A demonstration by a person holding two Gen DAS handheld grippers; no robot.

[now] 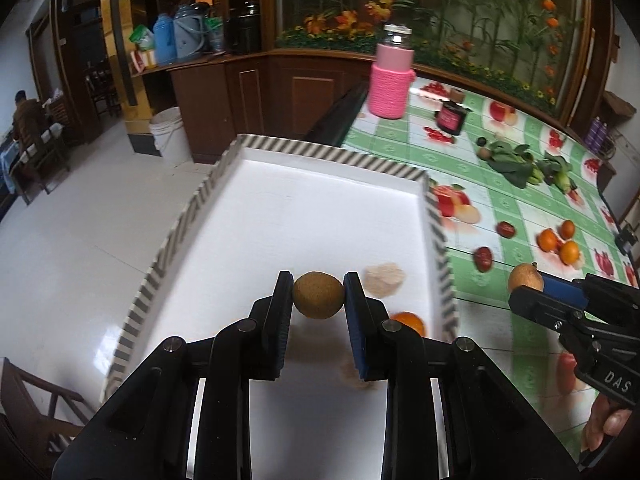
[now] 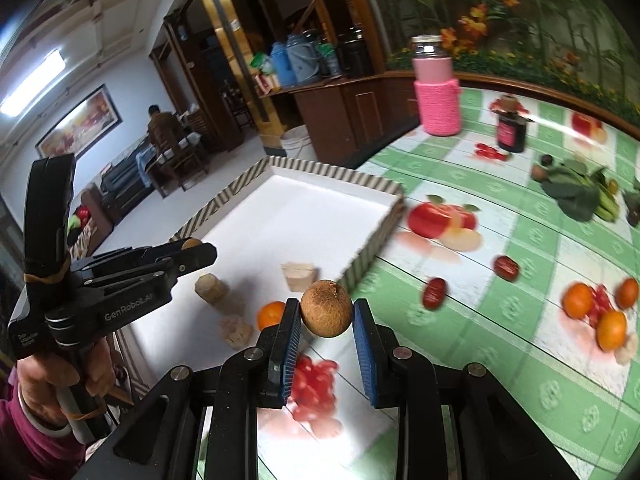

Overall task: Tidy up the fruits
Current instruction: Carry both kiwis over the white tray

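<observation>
Fruits are what's going on here, and each gripper has one. The left gripper (image 1: 318, 295) is clamped on a round brown fruit (image 1: 318, 295), pinched between its two pads, and it's hanging over the white tray (image 1: 280, 208) with the striped rim. The right gripper (image 2: 326, 314) is squeezing a second brown fruit (image 2: 326, 314) the same way, held above the edge of the table just beside the tray's near corner.

Inside the tray there's already an orange (image 2: 269, 314) near the front, plus a few pale beige chunks (image 2: 299, 276) that I honestly can't identify.

Out on the green checked tablecloth (image 2: 532, 236), which has fruit pictures printed all over it, there's a little cluster of three small oranges (image 2: 578, 300) off to the right, and two dark red dates (image 2: 506, 267) between them and the tray. Further back there's a pile of leafy greens (image 2: 576, 196), a bottle in a pink knitted sleeve (image 2: 437, 96) and a small dark jar (image 2: 511, 130).

A hand (image 2: 52, 376) with a pink sleeve grips the left tool's handle in the right wrist view.
</observation>
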